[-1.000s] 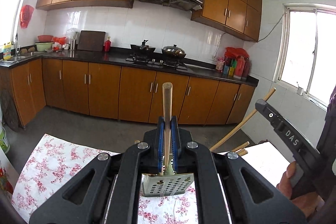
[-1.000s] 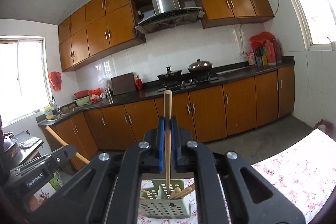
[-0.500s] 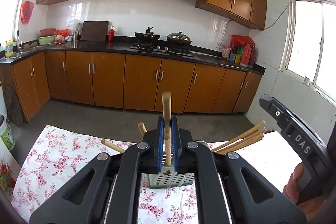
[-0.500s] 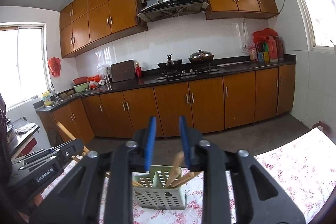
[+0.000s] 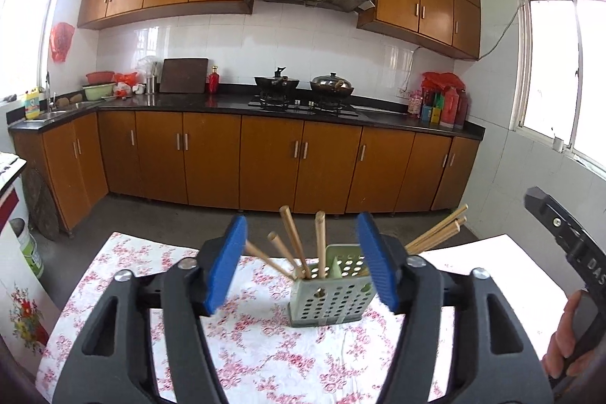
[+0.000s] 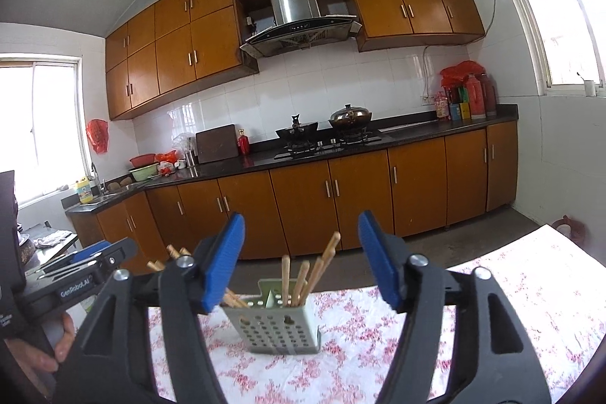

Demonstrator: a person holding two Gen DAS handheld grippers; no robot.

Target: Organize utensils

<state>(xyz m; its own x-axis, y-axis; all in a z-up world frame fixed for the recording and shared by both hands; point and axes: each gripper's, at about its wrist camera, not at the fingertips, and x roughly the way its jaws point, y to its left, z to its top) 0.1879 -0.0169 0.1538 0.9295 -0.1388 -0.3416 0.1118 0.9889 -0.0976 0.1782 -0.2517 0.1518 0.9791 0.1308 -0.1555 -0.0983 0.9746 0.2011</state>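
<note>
A pale green perforated utensil holder (image 5: 328,294) stands on the floral tablecloth (image 5: 265,339), with several wooden-handled utensils (image 5: 320,243) upright in it and chopsticks (image 5: 439,229) leaning out to the right. My left gripper (image 5: 301,262) hovers just in front of the holder, jaws opening, nothing between the blue pads. In the right wrist view the same holder (image 6: 276,326) holds wooden sticks (image 6: 303,277). My right gripper (image 6: 301,258) is also opening and holds nothing.
A hand with the other gripper (image 5: 568,275) shows at the right edge of the left view, and one (image 6: 68,286) at the left edge of the right view. Beyond the table lie bare floor (image 5: 159,214), brown cabinets (image 5: 265,161) and a stove (image 5: 303,97).
Both grippers were shut on wooden handles a second ago. Each lowered its utensil into the holder, let go and drew back with jaws spreading wide.
</note>
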